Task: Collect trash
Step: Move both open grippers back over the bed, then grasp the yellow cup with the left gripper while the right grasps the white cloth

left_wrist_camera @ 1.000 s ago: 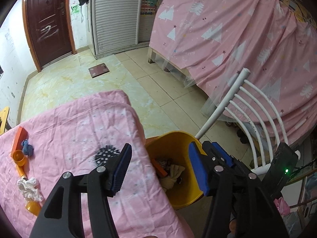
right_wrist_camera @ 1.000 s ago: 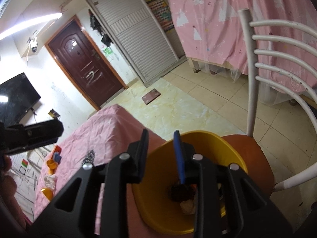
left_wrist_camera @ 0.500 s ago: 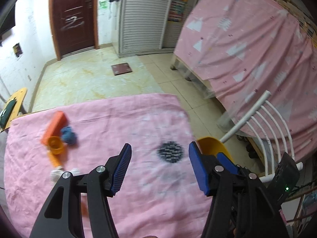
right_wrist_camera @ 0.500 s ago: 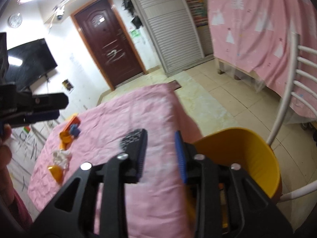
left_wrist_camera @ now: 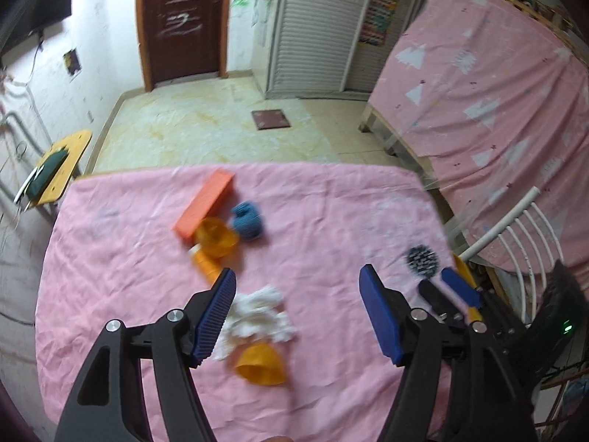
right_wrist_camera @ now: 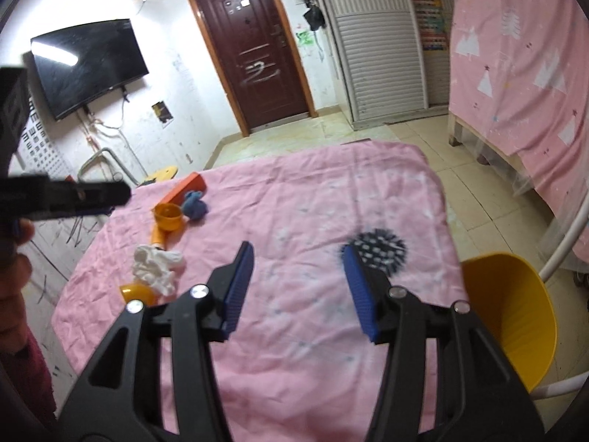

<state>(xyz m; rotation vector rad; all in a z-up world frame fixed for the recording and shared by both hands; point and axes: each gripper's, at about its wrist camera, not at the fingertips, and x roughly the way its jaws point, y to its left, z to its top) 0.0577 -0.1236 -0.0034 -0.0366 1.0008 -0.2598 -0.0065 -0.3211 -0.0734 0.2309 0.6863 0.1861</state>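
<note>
The left gripper (left_wrist_camera: 297,315) has matte black, angular arms with triangular cut-outs, each carrying two round silver screws. Its fingers (left_wrist_camera: 216,312) wear ribbed royal-blue pads. The right gripper (right_wrist_camera: 298,293) is built the same: black arms, silver screws, blue ridged pads. At the right wrist view's left edge, bare skin and what may be a dark red sleeve show.

Cloth right half (right_wrist_camera: 331,221): bare apart from a printed black spot (right_wrist_camera: 375,250).
Left side: box (left_wrist_camera: 204,208), cups (left_wrist_camera: 217,237), tissue (left_wrist_camera: 257,316) crowd together.
Right edge: yellow bin (right_wrist_camera: 511,316), chair (left_wrist_camera: 515,235).
</note>
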